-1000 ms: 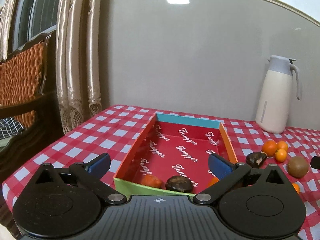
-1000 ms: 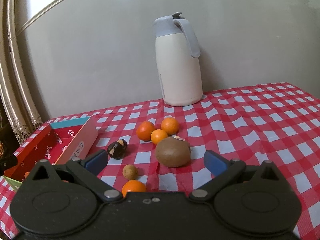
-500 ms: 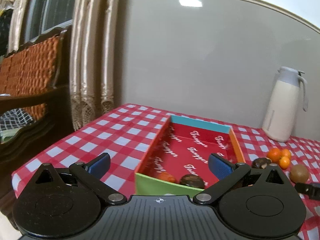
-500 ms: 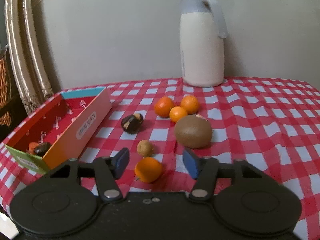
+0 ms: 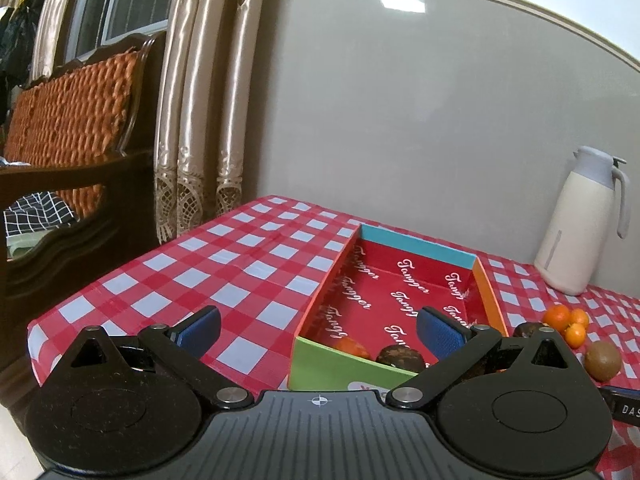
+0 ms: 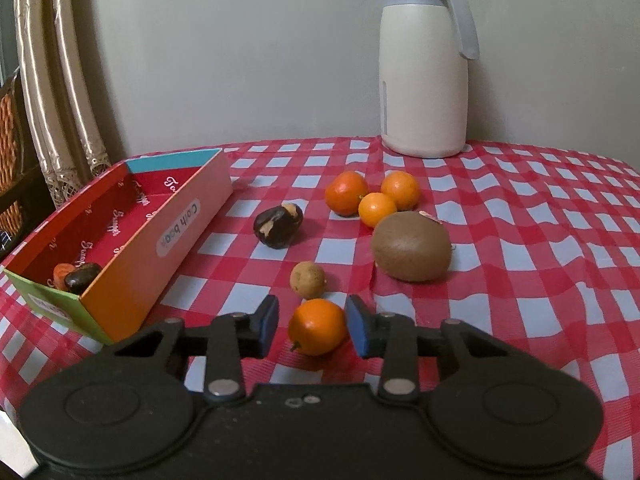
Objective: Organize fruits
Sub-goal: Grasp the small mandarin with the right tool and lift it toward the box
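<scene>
Near the table's front edge, a small orange (image 6: 318,326), stem stub to the lower left, with a tan round fruit (image 6: 307,279) just behind. Further back, a brown kiwi (image 6: 411,246), three oranges (image 6: 372,197) bunched and touching, and a dark, partly peeled fruit (image 6: 277,226). Toward the left edge, an open red box (image 6: 132,264), holding an orange piece (image 6: 63,274) and a dark fruit (image 6: 82,276) in its near corner.
</scene>
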The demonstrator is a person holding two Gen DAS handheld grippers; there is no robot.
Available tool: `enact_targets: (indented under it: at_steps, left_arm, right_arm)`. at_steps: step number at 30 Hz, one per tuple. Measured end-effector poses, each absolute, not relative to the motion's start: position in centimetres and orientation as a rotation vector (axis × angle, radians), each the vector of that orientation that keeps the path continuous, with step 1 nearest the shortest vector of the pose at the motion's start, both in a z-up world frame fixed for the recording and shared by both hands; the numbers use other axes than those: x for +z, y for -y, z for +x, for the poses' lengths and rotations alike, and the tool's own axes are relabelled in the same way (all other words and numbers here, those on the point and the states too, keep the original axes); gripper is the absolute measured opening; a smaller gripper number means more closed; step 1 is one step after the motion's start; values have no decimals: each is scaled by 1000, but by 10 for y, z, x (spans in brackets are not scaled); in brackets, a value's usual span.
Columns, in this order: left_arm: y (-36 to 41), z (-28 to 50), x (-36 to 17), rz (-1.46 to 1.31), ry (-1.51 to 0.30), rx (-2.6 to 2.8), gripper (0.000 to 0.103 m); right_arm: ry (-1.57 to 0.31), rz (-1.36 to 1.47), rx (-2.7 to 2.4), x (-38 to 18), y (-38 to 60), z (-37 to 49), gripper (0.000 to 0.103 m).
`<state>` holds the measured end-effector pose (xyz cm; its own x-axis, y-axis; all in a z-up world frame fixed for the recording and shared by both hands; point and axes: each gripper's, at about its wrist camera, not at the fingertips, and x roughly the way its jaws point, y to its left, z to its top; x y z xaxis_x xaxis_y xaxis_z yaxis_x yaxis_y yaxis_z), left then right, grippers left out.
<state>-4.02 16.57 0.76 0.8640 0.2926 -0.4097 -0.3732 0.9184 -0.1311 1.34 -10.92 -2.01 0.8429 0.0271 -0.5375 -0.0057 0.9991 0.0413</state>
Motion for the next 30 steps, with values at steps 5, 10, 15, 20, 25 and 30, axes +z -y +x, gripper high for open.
enact_targets:
  at_steps: [5, 10, 15, 20, 25, 30]
  left_arm:
    - [-164, -39, 7, -206, -400, 353, 103]
    - [-166, -39, 6, -206, -405, 361, 103]
    - [-170, -40, 5, -207, -409, 371, 103]
    - [-178, -42, 4, -212, -414, 391, 103]
    - [-189, -45, 1, -232, -418, 418, 103]
    - [-197, -48, -1, -237, -422, 438, 103]
  right_arm:
    - [-598, 46, 12, -25, 111, 18, 33]
    - [-597, 0, 5, -26, 103, 19, 32]
    - [-585, 4, 15, -24, 101, 17, 32]
    - [-539, 20, 55, -15, 94, 13, 32]
    - [-480, 51, 138, -2, 77, 13, 32]
    - [-430, 77, 240, 8, 56, 15, 32]
